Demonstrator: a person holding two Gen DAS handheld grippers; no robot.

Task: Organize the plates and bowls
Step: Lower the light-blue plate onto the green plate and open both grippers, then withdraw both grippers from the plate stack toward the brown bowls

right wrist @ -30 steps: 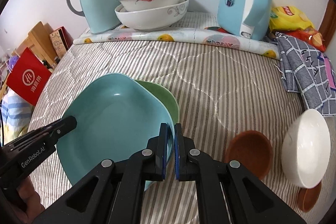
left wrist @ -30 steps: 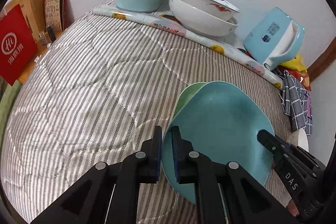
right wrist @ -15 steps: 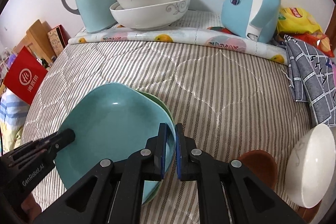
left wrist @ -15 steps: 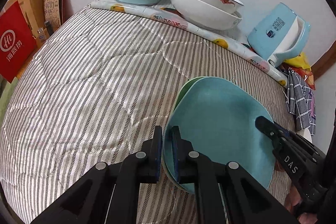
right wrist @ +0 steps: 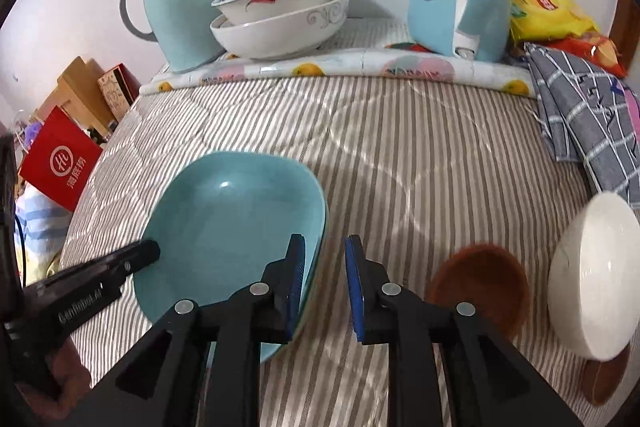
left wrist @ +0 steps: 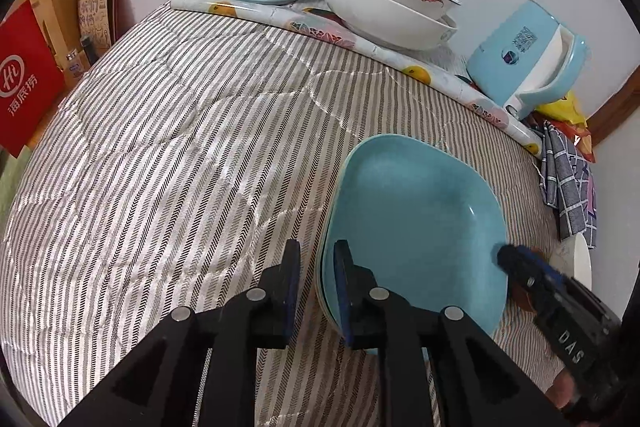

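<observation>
Blue plate (right wrist: 228, 223) now stacked on the green one on the striped bed, both tongs (left wrist: 314, 287) (right wrist: 324, 283) spread open around its rim, leaving brown bowl (right wrist: 480, 287) and white bowl (right wrist: 592, 283) unsorted.

White letters "DAS" stand on the black body of the right gripper (left wrist: 505, 259), seen from the left wrist. "GenRobot.AI" is printed, blurred, on the black left gripper (right wrist: 150, 251). The flat red paper bag (left wrist: 22, 83) bears a white circled "Hi" logo above three white Chinese characters.
</observation>
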